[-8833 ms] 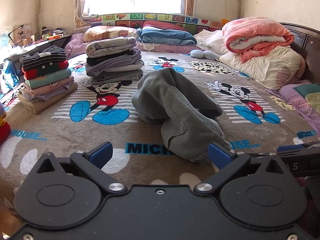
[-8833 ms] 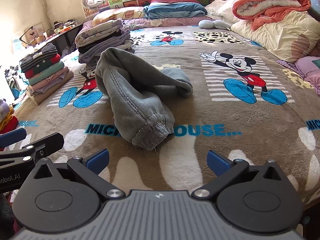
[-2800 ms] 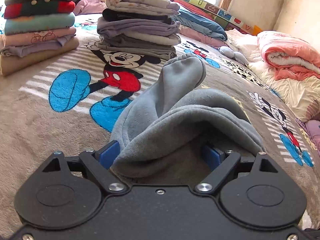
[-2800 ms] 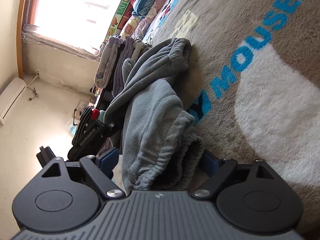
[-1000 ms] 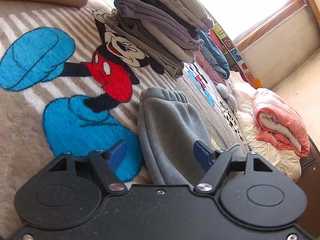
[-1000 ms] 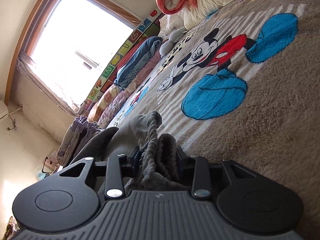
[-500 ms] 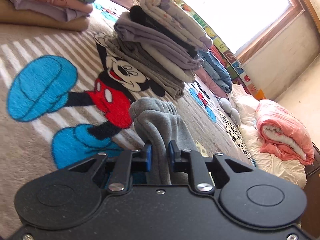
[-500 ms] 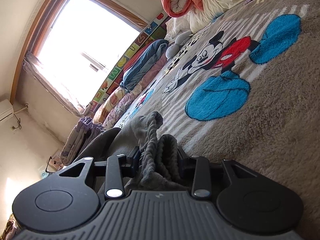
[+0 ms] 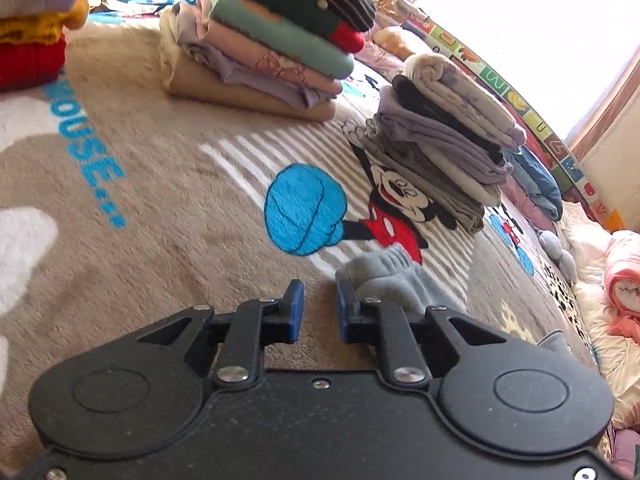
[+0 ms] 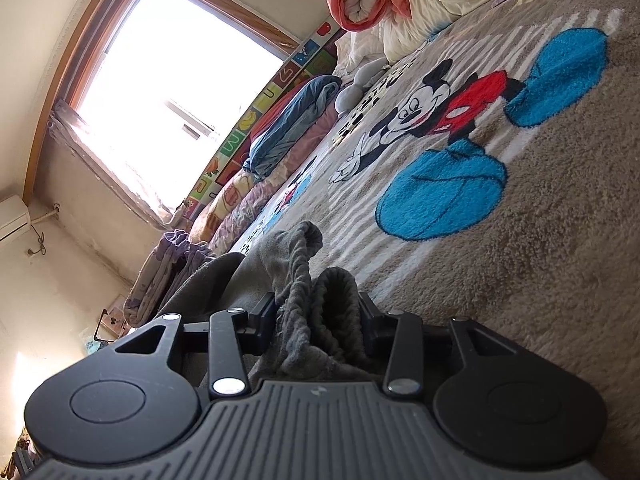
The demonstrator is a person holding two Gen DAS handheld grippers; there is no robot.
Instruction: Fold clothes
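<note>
The left hand-held gripper stands narrowly parted with nothing between its blue pads, low in the frame; the grey pants lie just right of it on the bed. The right hand-held gripper is clamped on the pants' bunched cuff, lower centre. Two stacks of folded clothes sit in the upper frame.

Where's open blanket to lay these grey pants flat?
Bare blanket lies between the left gripper, the blue lettering and the near folded stack. Another open stretch flanks the right gripper, around the blue shoes. Crowded: the second stack just beyond the grey pants.
</note>
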